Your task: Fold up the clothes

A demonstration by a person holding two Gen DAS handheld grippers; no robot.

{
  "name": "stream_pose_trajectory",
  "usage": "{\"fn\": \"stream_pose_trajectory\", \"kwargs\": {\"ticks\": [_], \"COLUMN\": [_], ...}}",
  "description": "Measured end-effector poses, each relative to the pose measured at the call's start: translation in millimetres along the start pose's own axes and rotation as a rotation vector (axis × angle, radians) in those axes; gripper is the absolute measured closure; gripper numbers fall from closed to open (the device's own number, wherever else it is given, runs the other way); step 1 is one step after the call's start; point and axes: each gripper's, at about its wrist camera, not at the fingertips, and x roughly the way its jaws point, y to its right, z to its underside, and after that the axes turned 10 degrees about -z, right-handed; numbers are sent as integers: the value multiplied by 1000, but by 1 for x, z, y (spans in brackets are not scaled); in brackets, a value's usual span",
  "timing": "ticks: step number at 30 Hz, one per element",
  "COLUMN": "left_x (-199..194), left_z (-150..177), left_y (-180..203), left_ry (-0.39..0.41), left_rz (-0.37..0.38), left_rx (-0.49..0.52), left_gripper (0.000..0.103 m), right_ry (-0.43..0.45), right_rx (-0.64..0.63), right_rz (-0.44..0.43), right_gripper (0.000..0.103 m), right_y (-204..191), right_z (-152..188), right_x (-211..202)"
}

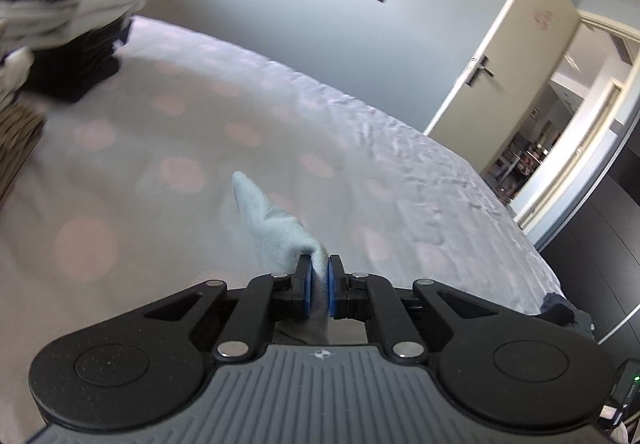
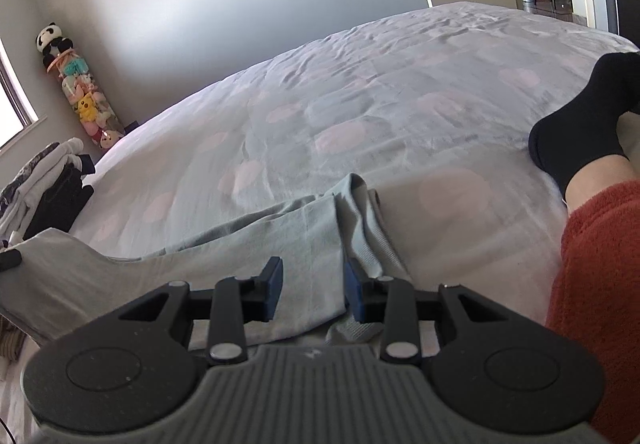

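A pale blue-grey garment lies stretched across the near part of the bed. My left gripper is shut on a bunched fold of it, and the cloth rises in a peak from between the blue pads, lifted off the bed. In the right wrist view that raised corner shows at the far left edge. My right gripper hovers over the garment's right part with its jaws standing apart. Flat cloth shows in the gap, and the right pad is beside a ribbed folded edge. The cloth does not look pinched.
The bed has a wrinkled pale cover with pink spots. A pile of dark and grey clothes sits at its left edge, blurred in the left wrist view. A person's black-socked foot and red fuzzy trouser leg rest at the right. A door stands open beyond.
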Motion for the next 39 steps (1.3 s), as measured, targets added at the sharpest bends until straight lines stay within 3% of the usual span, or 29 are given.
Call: {"fn": "stream_pose_trajectory", "kwargs": {"ticks": [9,18,25,31,34,39], "left_x": [22,95,135,158,161,148], "left_z": [-15,44,96,124,126,112], "left_y": [134,223,240,236,231,224], "left_ry": [-61,-203,-323,-418,-446,-492], "left_rz": [42,76,86,78,92,188], "left_rx": [120,228,218,202,173,99], "left_gripper": [94,94,94,94,92,76], "right_ry": [53,67,52,-9,-22,-28], "right_rx": [129,231,266,272,261,254], "right_rz": [-24,-48,-90,-46,-34,-2], "right_gripper": [65,65,65,65,65,65], "right_y": [39,73,77,79,77,78], "right_z": [-12,-21,-21,-17,-14,-11], "right_x": [-17,-33,-34,-23,-19,-16]}}
